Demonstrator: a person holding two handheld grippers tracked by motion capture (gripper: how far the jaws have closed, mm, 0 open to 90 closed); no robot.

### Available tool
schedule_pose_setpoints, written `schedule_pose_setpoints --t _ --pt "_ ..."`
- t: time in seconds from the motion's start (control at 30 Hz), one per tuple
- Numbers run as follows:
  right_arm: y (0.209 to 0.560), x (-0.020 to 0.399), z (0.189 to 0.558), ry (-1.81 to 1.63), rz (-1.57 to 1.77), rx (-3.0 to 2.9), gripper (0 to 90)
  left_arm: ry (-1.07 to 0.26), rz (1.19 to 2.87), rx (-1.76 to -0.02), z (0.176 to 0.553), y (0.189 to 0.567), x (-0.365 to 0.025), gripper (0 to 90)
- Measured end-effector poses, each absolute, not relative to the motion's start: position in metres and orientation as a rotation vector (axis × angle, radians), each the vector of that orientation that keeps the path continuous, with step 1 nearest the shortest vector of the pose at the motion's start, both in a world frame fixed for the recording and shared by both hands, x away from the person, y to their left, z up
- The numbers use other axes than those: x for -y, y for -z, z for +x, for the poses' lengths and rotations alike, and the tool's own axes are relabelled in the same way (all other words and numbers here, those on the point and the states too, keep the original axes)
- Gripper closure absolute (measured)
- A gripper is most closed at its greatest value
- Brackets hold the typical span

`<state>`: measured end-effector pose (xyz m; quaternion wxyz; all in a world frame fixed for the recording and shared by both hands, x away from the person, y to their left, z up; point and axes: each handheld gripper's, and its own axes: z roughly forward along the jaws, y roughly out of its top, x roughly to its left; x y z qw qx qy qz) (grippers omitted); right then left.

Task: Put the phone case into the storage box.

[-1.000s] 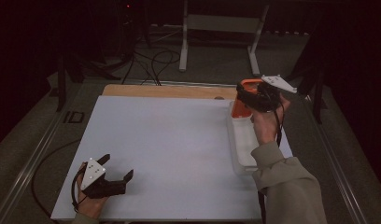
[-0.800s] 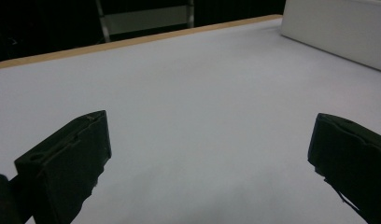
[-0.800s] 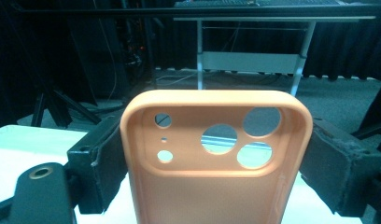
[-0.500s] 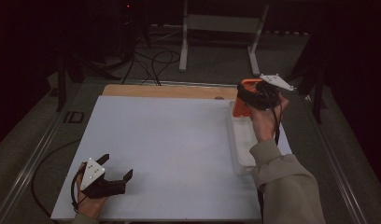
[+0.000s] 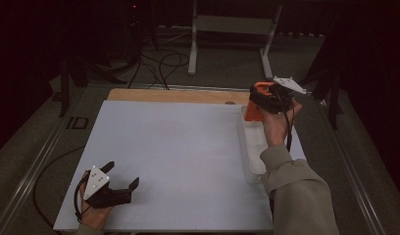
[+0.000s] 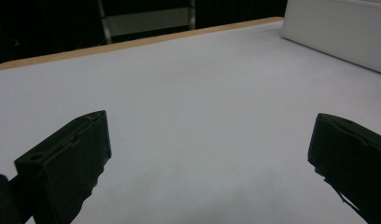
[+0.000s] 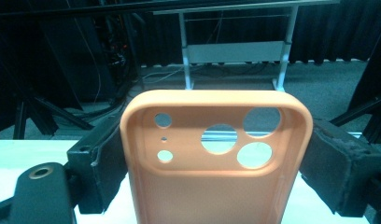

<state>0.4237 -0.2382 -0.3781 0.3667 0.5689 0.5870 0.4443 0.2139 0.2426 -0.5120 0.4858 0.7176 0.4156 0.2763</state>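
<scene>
An orange phone case [image 7: 216, 168] with round camera cut-outs stands upright between the two black jaws of my right gripper [image 7: 216, 186], which is shut on its sides. In the high view the right gripper [image 5: 259, 100] holds the orange case [image 5: 252, 111] above the far end of a long white tray [image 5: 252, 152] at the table's right side. My left gripper [image 5: 122, 180] rests low over the near left of the white table [image 5: 178, 147], open, with nothing between its jaws [image 6: 212, 158].
A strip of bare wood [image 5: 173, 95] runs along the table's far edge. Behind it on the floor are cables and a white metal stand [image 5: 232, 29]. The white tray's side wall [image 6: 338, 32] shows far right in the left gripper view.
The right hand with the orange case has shifted very slightly; the left gripper has stayed where it was.
</scene>
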Motion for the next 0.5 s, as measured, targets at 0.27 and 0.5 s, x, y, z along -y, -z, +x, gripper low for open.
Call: schedule_pose_setpoints --t 0.27,0.5 --pt "0.3791 0.2373 0.4288 -1.121 1.459 -1.509 15.4 -0.676 1.741 -1.016 0.2135 0.5116 -0.2438 0.2" --pt "0.3802 0.2371 0.4335 -1.106 1.463 -1.504 15.3 -0.676 1.739 -1.016 0.2134 0.5115 -0.2442 0.2"
